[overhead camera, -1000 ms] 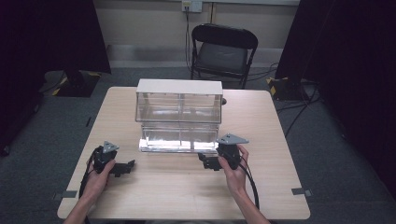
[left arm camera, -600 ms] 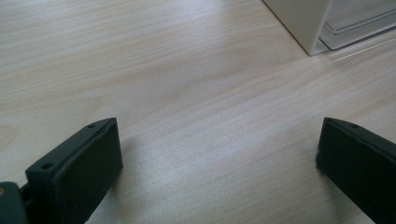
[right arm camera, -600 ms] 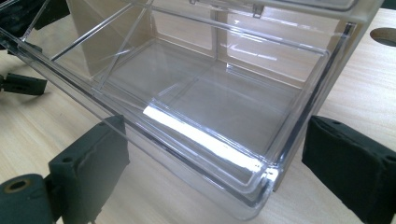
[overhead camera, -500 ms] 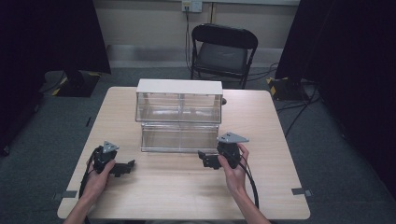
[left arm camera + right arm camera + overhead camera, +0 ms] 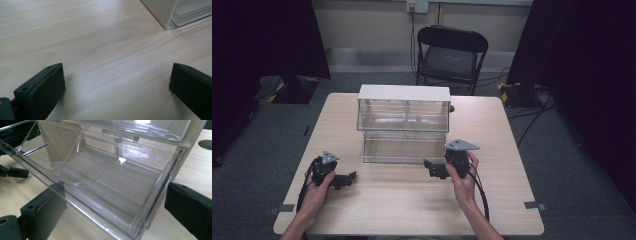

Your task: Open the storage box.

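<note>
A clear two-tier drawer cabinet [image 5: 403, 111] with a white top stands mid-table. Its lower drawer [image 5: 404, 147] is pulled out toward me and holds nothing. My right gripper [image 5: 432, 170] sits at the drawer's front right corner, jaws pointing left. In the right gripper view the right gripper [image 5: 115, 195] is open, and the clear drawer [image 5: 120, 182] front spans the wide gap between its jaws, ungripped. My left gripper [image 5: 346, 180] rests on the table left of the drawer. The left gripper [image 5: 117, 72] is open over bare wood, with the cabinet corner [image 5: 162, 12] ahead.
The light wooden table [image 5: 492, 130] has free room on both sides of the cabinet and along its near edge. A black folding chair [image 5: 449, 55] stands behind the table. There is a small round hole [image 5: 206, 144] in the tabletop beside the cabinet's back corner.
The bright glare along the drawer's front has gone, as if the drawer shifted slightly. My right gripper has edged a little left. The left gripper has stayed put.
</note>
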{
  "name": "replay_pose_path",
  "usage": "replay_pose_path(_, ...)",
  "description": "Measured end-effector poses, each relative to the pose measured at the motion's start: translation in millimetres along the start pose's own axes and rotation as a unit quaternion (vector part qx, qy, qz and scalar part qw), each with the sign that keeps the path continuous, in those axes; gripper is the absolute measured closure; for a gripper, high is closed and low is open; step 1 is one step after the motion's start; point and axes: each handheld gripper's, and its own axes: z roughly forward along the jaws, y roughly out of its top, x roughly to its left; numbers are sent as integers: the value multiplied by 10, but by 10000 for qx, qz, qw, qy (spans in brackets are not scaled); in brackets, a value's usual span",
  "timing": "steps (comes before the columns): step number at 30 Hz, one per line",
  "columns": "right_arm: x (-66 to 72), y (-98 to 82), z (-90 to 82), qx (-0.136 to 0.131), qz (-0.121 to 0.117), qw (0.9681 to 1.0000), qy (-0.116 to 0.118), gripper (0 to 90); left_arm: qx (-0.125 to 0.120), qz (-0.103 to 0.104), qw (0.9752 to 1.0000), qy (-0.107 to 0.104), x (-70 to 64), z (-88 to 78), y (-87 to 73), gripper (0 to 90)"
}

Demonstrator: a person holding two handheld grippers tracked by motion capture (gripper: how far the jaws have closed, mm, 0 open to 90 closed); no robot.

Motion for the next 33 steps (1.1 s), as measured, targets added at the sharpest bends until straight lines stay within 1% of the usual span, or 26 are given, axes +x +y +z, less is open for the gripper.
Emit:
replay_pose_path(5, 2, 39, 15, -11, -14, 10000, 2, 30, -3, 4, 10000, 5, 0, 0, 0, 0)
replay_pose_path(7, 5, 55, 15, -27, 20, 10000, -9, 30, -1, 5, 10000, 4, 0, 0, 0, 0)
replay_pose_path(15, -14, 59, 45, 7, 38, 10000, -14, 16, -1, 5, 10000, 4, 1, 0, 0, 0)
replay_pose_path(22, -24, 62, 78, 38, 81, 9999, -92, 12, 0, 4, 10000, 4, 0, 0, 0, 0)
replay_pose_path(23, -29, 66, 82, 13, 48, 9999, -96, 12, -2, 5, 10000, 5, 1, 0, 0, 0)
replay_pose_path(26, -29, 89, 75, -48, 93, 9999, -69, 13, -3, 2, 10000, 4, 0, 0, 0, 0)
replay_pose_path(33, -35, 103, 80, -66, 83, 9999, -36, 5, -2, 4, 10000, 4, 0, 0, 0, 0)
